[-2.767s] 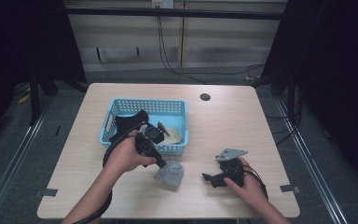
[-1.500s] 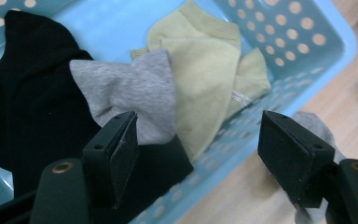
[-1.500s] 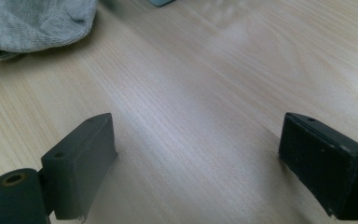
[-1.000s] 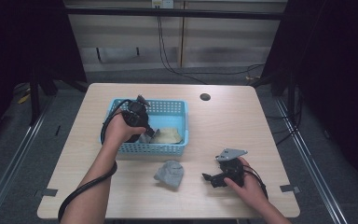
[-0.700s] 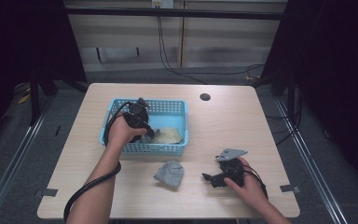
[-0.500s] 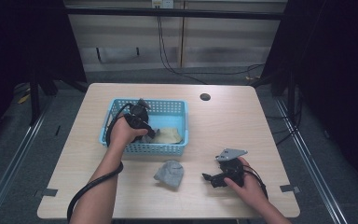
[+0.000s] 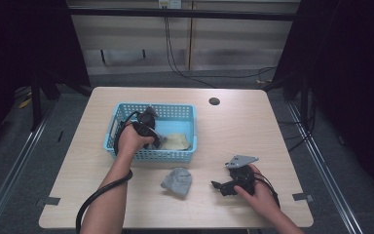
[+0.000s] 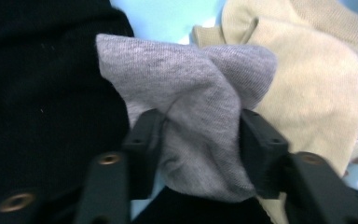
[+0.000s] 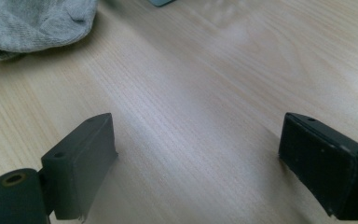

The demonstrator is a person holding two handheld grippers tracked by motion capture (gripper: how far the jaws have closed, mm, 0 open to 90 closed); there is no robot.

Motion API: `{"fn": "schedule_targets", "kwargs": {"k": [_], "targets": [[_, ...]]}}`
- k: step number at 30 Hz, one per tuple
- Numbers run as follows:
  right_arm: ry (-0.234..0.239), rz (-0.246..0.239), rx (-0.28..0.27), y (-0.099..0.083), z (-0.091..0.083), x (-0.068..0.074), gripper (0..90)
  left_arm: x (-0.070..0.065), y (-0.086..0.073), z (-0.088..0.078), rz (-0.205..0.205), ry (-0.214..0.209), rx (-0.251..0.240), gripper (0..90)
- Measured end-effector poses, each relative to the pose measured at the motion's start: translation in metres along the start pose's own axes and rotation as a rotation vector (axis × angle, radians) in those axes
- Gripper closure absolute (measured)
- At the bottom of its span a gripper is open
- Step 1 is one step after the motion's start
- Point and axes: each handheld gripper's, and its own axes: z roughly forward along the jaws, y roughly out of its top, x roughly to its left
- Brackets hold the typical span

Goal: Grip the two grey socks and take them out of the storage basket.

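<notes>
One grey sock (image 7: 177, 180) already out on the table beside my idle, wide-open right gripper (image 7: 224, 187); my left gripper (image 8: 198, 140), just closing, pinches a second grey sock (image 8: 191, 102) in the basket (image 7: 119, 119), beige sock (image 8: 307, 79) remaining.

left hand-held gripper (image 7: 152, 138) dips into the blue basket (image 7: 119, 113) beside a beige cloth (image 7: 177, 142); grey sock (image 7: 177, 181) lies on the desk (image 7: 233, 126), right hand-held gripper (image 7: 222, 186) resting nearby.

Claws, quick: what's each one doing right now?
Left claw: in the basket, jaws just been closing, pads pressing a grey sock.
Right claw: open, holding nothing, above the table.
</notes>
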Motion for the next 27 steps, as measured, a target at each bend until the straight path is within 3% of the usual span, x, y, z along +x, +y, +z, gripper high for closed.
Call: {"fn": "schedule_targets", "kwargs": {"k": [3,6,27], "targets": [[0.0,0.0,0.0,0.0,0.0,0.0,10.4,-0.001,0.002,-0.003,0.004,0.014,0.039,72.8],[0.002,0.0,-0.001,0.0,0.0,0.0,10.4,0.0,0.001,-0.005,0.006,0.009,0.046,78.7],[-0.001,-0.003,-0.001,0.0,0.0,0.0,10.4,-0.004,0.001,-0.051,0.019,-0.016,-0.012,79.9]]}}
